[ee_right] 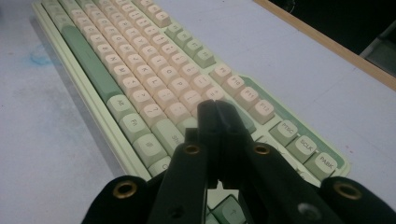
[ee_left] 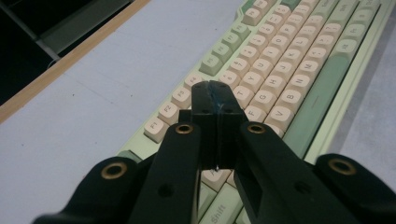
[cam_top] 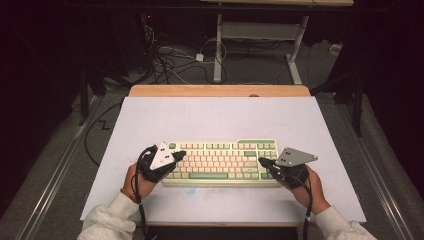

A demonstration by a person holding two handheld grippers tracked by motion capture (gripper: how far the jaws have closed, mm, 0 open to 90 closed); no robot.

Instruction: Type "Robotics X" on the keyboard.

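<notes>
A cream and green keyboard [cam_top: 222, 161] lies on the pale sheet [cam_top: 220, 120] near the table's front edge. My left gripper [cam_top: 181, 154] hovers over its left end, jaws pressed together with nothing between them. In the left gripper view the shut tips [ee_left: 215, 88] sit above the upper letter rows of the keyboard [ee_left: 280, 60]. My right gripper [cam_top: 261, 161] is over the keyboard's right end, also shut and empty. In the right gripper view its tips [ee_right: 215, 105] hang above the keys near the right shift on the keyboard [ee_right: 140, 70].
The wooden table edge [cam_top: 220, 90] runs along the back. Beyond it stand a desk frame [cam_top: 260, 35] and cables [cam_top: 170, 57] on the floor. A faint blue smudge [ee_right: 39, 56] marks the sheet in front of the keyboard.
</notes>
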